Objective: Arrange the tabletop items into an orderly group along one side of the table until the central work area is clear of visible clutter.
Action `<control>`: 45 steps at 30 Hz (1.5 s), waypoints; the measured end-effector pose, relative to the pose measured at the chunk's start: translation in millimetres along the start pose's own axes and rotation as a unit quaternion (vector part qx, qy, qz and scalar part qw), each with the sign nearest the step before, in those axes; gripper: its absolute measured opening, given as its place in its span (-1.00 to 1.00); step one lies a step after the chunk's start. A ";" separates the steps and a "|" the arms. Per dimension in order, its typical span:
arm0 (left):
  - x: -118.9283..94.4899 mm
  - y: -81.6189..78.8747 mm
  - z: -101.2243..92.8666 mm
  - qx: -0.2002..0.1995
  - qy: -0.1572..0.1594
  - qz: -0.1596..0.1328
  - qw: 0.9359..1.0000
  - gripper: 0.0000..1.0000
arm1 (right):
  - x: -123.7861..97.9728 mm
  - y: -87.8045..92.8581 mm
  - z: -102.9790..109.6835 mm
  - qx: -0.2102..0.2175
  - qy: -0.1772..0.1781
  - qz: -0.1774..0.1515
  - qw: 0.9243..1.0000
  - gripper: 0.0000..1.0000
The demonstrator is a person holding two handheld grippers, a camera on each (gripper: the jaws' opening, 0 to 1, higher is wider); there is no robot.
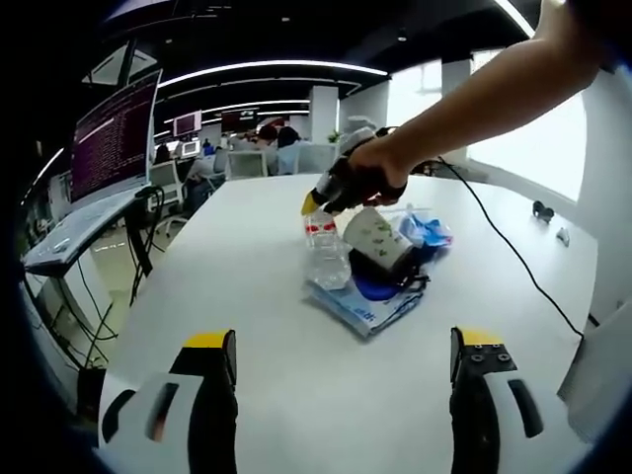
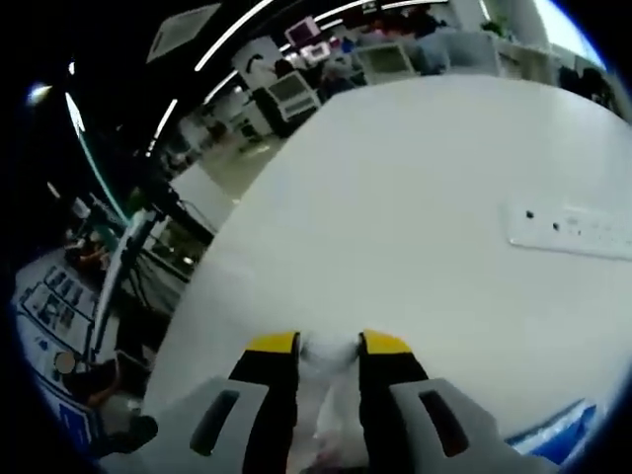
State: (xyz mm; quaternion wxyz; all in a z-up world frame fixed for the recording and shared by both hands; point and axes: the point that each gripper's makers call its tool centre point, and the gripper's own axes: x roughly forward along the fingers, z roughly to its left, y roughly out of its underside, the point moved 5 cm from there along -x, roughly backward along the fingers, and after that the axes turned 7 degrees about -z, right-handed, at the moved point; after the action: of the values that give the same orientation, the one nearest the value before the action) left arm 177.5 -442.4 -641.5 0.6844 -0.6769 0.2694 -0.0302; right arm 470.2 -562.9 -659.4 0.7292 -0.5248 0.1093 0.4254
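A heap of items lies mid-table in the left gripper view: a clear plastic bottle [image 1: 326, 252] with a red label, a patterned paper cup [image 1: 378, 237] on its side, blue bags [image 1: 427, 231] and a blue-and-white packet [image 1: 360, 308]. My left gripper [image 1: 344, 346] stands open, short of the heap, with nothing between its jaws. A hand holds my right gripper [image 1: 314, 202] at the bottle's top. In the right gripper view, my right gripper [image 2: 329, 344] is shut on the pale bottle top [image 2: 329, 354]. The white table [image 2: 415, 178] spreads beyond it.
A monitor [image 1: 114, 138] on a stand sits past the table's left edge. A black cable [image 1: 504, 242] runs across the table's right part. A white power strip [image 2: 573, 232] lies on the table. The packet's corner [image 2: 558, 430] shows low on the right.
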 end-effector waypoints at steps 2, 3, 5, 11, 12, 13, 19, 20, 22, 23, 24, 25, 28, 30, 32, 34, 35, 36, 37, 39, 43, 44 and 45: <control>0.0 -0.1 -0.1 -0.001 0.000 -0.001 1.000 0.79 | -4.1 -2.2 5.0 -0.012 -0.007 -0.008 1.000 -0.62; -0.1 -0.2 0.1 0.000 0.000 -0.001 1.000 0.79 | -7.8 -3.9 8.9 -0.026 -0.010 -0.016 0.999 -0.62; -0.2 -0.5 0.3 0.001 -0.001 -0.001 1.000 0.79 | -12.6 -5.5 13.6 -0.043 -0.014 -0.024 0.999 -0.62; -0.3 -0.6 -0.1 0.002 -0.001 -0.002 1.000 0.77 | -31.8 -11.8 28.5 -0.092 -0.027 -0.052 0.994 -0.62; -0.3 -0.5 -0.1 0.002 0.000 -0.001 1.000 0.77 | -35.8 -12.4 32.2 -0.103 -0.032 -0.057 0.993 -0.62; -0.3 -0.6 -0.1 0.002 0.000 -0.001 1.000 0.77 | -38.1 -12.9 34.7 -0.111 -0.034 -0.062 0.991 -0.62; -0.7 -1.1 0.3 0.003 -0.001 -0.003 1.000 0.77 | -56.3 -12.0 52.7 -0.172 -0.048 -0.090 0.980 -0.61; -0.7 -0.9 0.5 0.003 -0.001 -0.003 1.000 0.76 | -58.7 -11.6 55.4 -0.183 -0.052 -0.094 0.977 -0.61; -0.7 -0.8 0.2 0.002 0.000 -0.003 1.000 0.77 | -67.6 -7.1 61.3 -0.191 -0.050 -0.101 0.975 -0.61; -0.6 -0.6 -0.3 0.000 0.002 -0.003 1.000 0.77 | -73.6 -4.2 66.8 -0.203 -0.057 -0.106 0.972 -0.61; -0.5 -0.2 -0.7 0.001 0.003 -0.002 1.000 0.77 | -77.9 -2.5 70.7 -0.213 -0.062 -0.109 0.969 -0.61; -0.5 0.1 -0.7 0.005 0.003 -0.001 1.000 0.77 | -84.4 0.2 74.7 -0.228 -0.062 -0.114 0.965 -0.61; -0.4 0.1 -1.5 0.006 0.005 -0.001 1.000 0.77 | -99.0 7.9 83.4 -0.245 -0.066 -0.125 0.959 -0.61; -0.5 -0.1 -1.4 0.006 0.005 -0.002 1.000 0.77 | -105.1 10.6 86.2 -0.261 -0.066 -0.130 0.954 -0.61; -0.7 0.2 -0.8 0.006 0.004 -0.001 1.000 0.77 | -113.1 14.9 89.7 -0.279 -0.066 -0.137 0.948 -0.61; -1.0 -0.5 -0.4 0.006 0.003 -0.003 1.000 0.77 | -118.0 17.9 90.9 -0.284 -0.067 -0.140 0.946 -0.61; -1.1 -0.7 -0.5 0.005 0.003 -0.003 1.000 0.77 | -120.9 19.6 91.6 -0.287 -0.067 -0.142 0.945 -0.61; -1.2 -0.8 -0.6 0.006 0.003 -0.004 1.000 0.77 | -124.7 21.8 91.7 -0.292 -0.063 -0.146 0.943 -0.61; -1.5 -1.5 -1.3 0.008 0.002 -0.004 1.000 0.76 | -127.2 23.6 92.2 -0.292 -0.065 -0.148 0.943 -0.61; -1.4 -1.5 -2.9 0.012 0.005 -0.002 1.000 0.76 | -131.7 26.9 93.7 -0.299 -0.062 -0.151 0.940 -0.61; -0.5 -0.9 -7.3 0.022 0.012 0.002 1.000 0.77 | -139.2 31.1 98.4 -0.295 -0.070 -0.159 0.940 -0.63; -0.5 -0.9 -8.2 0.025 0.014 0.003 1.000 0.77 | -141.2 33.8 97.9 -0.313 -0.061 -0.159 0.935 -0.63; -0.5 -1.0 -8.6 0.028 0.015 0.003 1.000 0.77 | -142.6 35.1 98.2 -0.325 -0.059 -0.163 0.930 -0.63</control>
State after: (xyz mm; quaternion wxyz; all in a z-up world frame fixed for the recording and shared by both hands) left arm 173.9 -450.1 -639.8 0.6989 -0.6563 0.2806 -0.0453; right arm 328.6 -547.7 -554.8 0.5827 -0.7177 -0.1655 0.3436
